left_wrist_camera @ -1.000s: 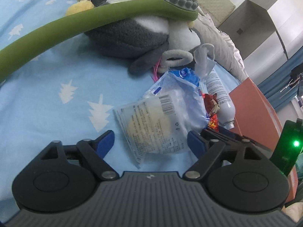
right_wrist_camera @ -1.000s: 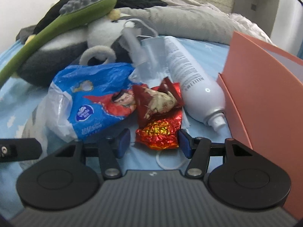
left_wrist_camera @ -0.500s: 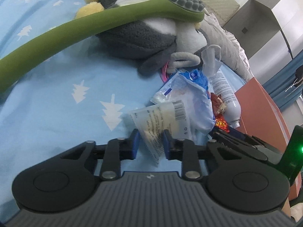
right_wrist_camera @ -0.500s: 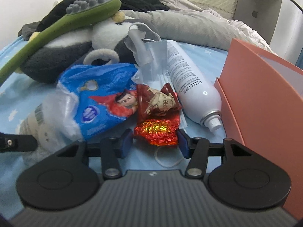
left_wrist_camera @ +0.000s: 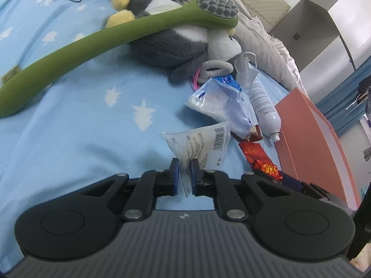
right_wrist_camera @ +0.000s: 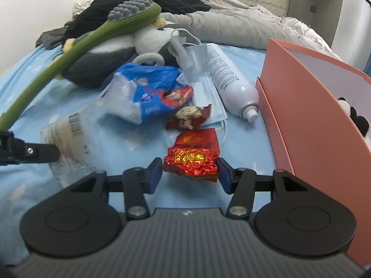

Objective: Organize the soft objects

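A clear packet [left_wrist_camera: 199,146] is pinched at its edge by the left claw [left_wrist_camera: 184,172], whose jaws have just been closing onto it; the packet is held above the bed [left_wrist_camera: 81,120]. A red foil packet [right_wrist_camera: 192,155] is gripped by its two sides in the right claw [right_wrist_camera: 189,170], beside the orange box [right_wrist_camera: 308,106]. A blue bag [right_wrist_camera: 148,92], a bottle [right_wrist_camera: 229,81] and a plush toy [left_wrist_camera: 169,39] lie behind.
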`<state>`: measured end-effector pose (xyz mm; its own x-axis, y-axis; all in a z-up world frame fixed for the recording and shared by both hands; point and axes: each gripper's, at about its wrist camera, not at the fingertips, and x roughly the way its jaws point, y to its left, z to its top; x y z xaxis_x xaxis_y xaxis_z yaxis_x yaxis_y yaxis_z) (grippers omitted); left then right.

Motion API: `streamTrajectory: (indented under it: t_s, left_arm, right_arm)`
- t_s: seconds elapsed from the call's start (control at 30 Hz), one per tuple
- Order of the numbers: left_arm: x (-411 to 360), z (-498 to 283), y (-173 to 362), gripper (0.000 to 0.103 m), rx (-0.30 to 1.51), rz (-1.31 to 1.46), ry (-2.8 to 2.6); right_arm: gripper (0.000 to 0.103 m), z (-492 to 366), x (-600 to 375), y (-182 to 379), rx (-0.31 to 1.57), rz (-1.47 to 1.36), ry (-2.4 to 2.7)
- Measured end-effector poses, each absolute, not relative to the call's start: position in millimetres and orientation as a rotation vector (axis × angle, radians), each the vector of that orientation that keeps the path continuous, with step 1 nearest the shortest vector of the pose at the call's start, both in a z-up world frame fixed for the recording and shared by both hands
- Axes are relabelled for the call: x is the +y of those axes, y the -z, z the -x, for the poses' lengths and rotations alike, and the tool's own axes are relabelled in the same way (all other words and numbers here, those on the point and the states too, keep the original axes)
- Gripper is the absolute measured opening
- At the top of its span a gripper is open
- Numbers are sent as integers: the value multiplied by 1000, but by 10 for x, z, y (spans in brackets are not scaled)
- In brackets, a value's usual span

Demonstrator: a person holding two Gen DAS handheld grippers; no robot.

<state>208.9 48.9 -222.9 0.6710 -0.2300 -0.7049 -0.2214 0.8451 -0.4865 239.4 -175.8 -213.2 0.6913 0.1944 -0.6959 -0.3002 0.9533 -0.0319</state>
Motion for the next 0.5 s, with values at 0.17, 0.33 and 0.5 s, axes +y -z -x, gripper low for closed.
streamTrajectory:
  t_s: [0.17,0.33,0.5]
  left_arm:
    - [499,-1837,2215,12,877,613,9]
    - [484,-1666,2254,13,919,628,16]
    - [492,-1652,2262,21,940,568,53]
  right_arm:
    - [54,-2074,-1811,2027,782,121,-307]
    - [54,-1826,-1855,1977,827,77,-314]
    - [55,-1764,-1911,2052,879,34,-295]
